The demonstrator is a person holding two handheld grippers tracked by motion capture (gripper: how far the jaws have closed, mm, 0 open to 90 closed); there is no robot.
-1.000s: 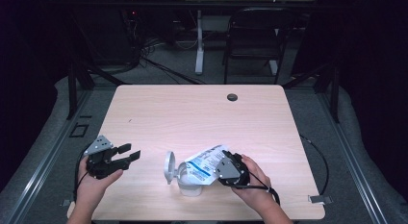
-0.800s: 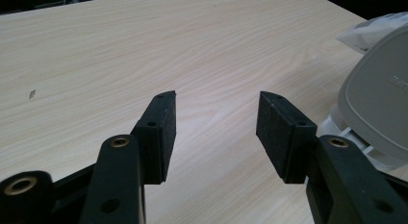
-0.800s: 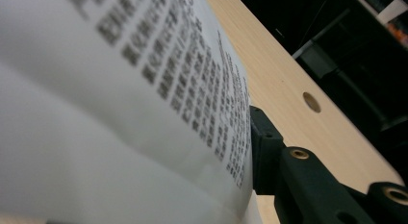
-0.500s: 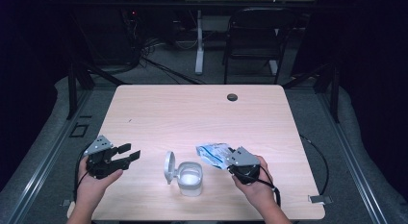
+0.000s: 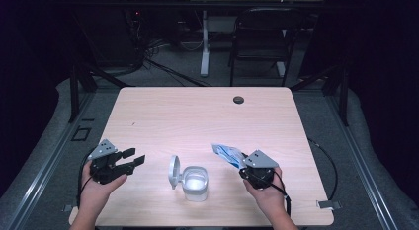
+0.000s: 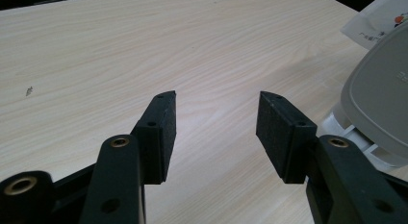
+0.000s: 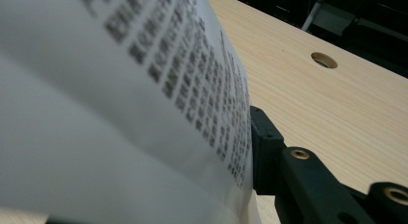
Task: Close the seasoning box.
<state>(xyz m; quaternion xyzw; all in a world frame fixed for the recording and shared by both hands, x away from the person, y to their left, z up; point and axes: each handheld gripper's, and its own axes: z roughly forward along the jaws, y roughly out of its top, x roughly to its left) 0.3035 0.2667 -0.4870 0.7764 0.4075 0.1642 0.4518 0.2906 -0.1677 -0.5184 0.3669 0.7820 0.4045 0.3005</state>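
Observation:
A small clear container (image 5: 195, 180) stands near the table's front edge, its grey flip lid (image 5: 174, 172) raised on the left side. My left gripper (image 5: 136, 157) rests to the left of it, open and with nothing in it; in the left gripper view its jaws (image 6: 216, 113) stand wide over bare wood, with the lid (image 6: 380, 104) at the right. To the right of the container my right gripper (image 5: 243, 163) is shut on a white and blue printed pouch (image 5: 228, 154), which sticks out toward the upper left. In the right gripper view the pouch (image 7: 120, 113) hides one jaw.
The light wooden table (image 5: 197, 116) has a round cable hole (image 5: 238, 99) near its far edge. A black chair (image 5: 262, 37) and a desk leg stand beyond the table. Both forearms come in from the front edge.
My right gripper has carried the pouch to the right, from over the container to a spot beside it. The left gripper and the container have stayed still.

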